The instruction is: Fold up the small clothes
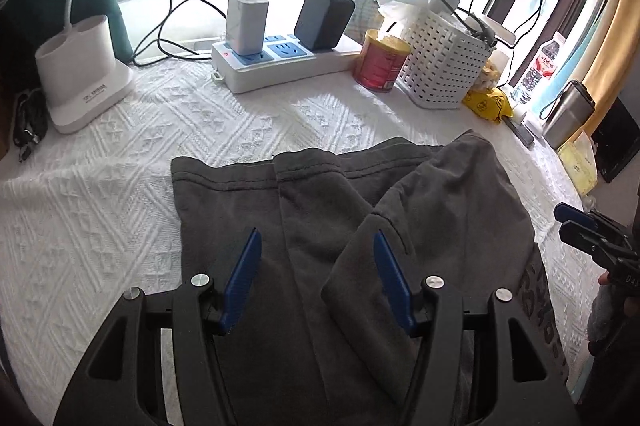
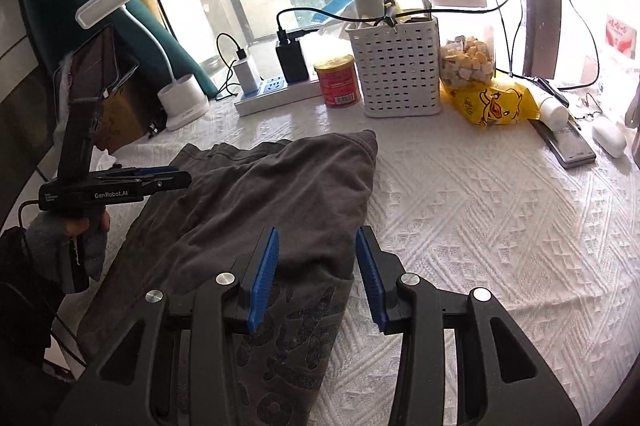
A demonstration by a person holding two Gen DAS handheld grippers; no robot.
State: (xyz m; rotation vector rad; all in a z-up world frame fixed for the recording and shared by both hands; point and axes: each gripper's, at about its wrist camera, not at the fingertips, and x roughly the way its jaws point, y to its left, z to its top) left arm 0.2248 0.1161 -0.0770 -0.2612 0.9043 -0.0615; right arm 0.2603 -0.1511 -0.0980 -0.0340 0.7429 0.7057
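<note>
Nearest, the left gripper (image 1: 316,278) hangs over the grey garment (image 1: 304,226), its blue jaws spread wide with nothing between them. The right gripper (image 2: 318,272) is likewise parted, empty, straddling the garment's right edge where a printed patch shows. The garment lies on the white textured tablecloth (image 2: 500,226) toward the table's near side, one layer folded over in a loose ridge, its hemmed far edge lying fairly straight. Bare cloth lies right of it and beyond its hem. Along the table's far edge stand a desk lamp base (image 1: 80,74), a power strip (image 1: 280,60) with chargers, a red can (image 2: 336,80), a white slotted basket (image 2: 398,66) and a yellow snack bag (image 2: 492,102).
</note>
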